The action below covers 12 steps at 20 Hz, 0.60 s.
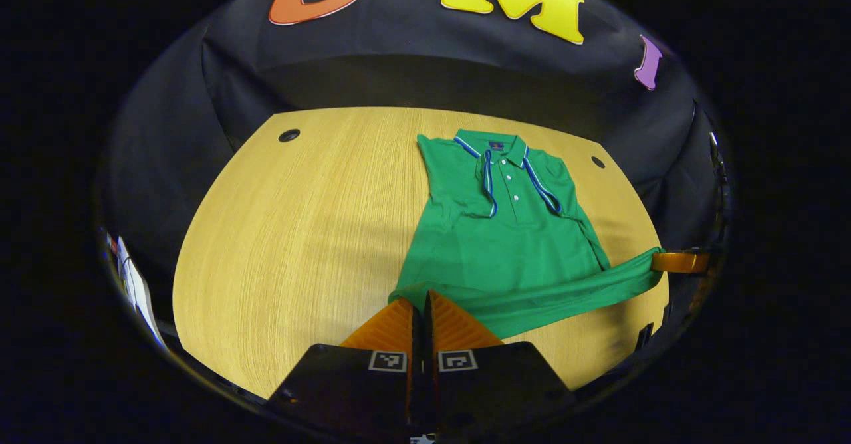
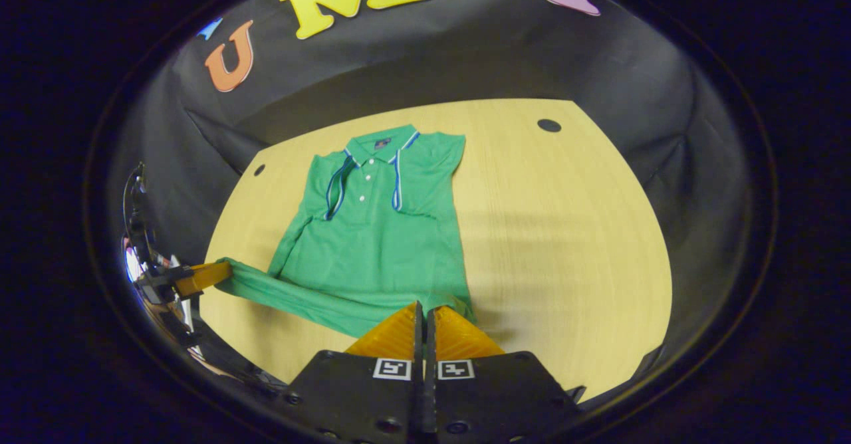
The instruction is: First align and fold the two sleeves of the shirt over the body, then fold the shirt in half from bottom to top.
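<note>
The green polo shirt (image 1: 505, 244) lies face up on the wooden counter (image 1: 299, 231), collar toward the booth's back wall, with both short sleeves already folded in over the chest so their striped edges run down either side of the button placket. In the left claw view the shirt sits right of centre, its collar at about 12 o'clock from the body and its hem stretched as a raised band from 6 o'clock toward 3 o'clock. The left claw (image 1: 423, 304) is clenched on the near hem corner at the bottom of that view, both fingers pressed together with the cloth between them. The right claw shows at the far right of that view (image 1: 678, 261), gripping the other hem corner, the fabric pulled taut between the two. In the right claw view the shirt (image 2: 372, 244) lies left of centre, and the right claw (image 2: 423, 318) is clenched on its hem corner at 6 o'clock, while the left claw (image 2: 199, 278) appears at about 9 o'clock holding the opposite end of the lifted hem. Two dark round holes mark the counter's far corners (image 1: 288, 135).
</note>
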Available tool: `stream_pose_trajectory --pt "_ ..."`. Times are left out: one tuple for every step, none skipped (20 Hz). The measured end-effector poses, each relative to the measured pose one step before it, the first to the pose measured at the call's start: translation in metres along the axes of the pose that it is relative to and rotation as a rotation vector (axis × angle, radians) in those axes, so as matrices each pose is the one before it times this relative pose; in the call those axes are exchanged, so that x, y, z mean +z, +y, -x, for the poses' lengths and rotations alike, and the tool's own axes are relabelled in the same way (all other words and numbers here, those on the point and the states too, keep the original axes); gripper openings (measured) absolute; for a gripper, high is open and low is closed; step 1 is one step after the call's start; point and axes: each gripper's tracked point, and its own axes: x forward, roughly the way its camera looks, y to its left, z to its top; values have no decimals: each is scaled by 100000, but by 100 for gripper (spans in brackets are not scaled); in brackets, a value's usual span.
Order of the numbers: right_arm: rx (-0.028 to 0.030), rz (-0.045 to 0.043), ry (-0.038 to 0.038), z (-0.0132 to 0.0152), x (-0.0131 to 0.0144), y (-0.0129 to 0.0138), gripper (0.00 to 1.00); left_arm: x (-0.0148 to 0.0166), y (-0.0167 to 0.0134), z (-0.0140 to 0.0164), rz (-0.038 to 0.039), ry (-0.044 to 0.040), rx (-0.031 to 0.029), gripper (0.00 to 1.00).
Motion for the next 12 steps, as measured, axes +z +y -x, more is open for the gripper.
stream_pose_trajectory --pt "-704 1005 -1258 -633 1422 28 0 1468 -179 -575 -333 -1825 -70 3" --pt "-673 1071 -1368 -526 1534 15 0 1699 -14 -782 -242 -2451 220 3" --pt "-1058 2594 -2424 -1361 2720 371 0 2028 -94 -1123 526 -2543 233 3" --pt "-578 1767 -1278 -638 1448 71 0 1163 -43 -681 489 -1542 284 3" --pt "-792 2028 -1629 -728 1268 21 0 1093 -37 -829 323 -1623 310 3" --pt "-838 2101 -1760 -716 1245 20 0 1130 33 -860 -74 -1784 432 3" --pt "-1188 1732 -1441 -802 1203 -33 0 1136 84 -1017 -97 -1730 520 3" --pt "-1311 1883 -1165 -926 1031 -127 0 897 -227 -1173 -226 -1406 -242 3" --pt "-363 924 -1488 -964 1170 -4 0 996 50 -1361 -507 -1669 539 3" --pt "-552 548 -1393 -1034 1084 -45 0 933 -85 -1465 -579 -1471 275 3" --pt "-306 506 -1558 -1173 1000 -36 0 773 -104 -1391 -465 -1736 233 3" --pt "-195 349 -2002 -1237 1117 31 0 866 -68 -1434 -556 -1689 384 3"
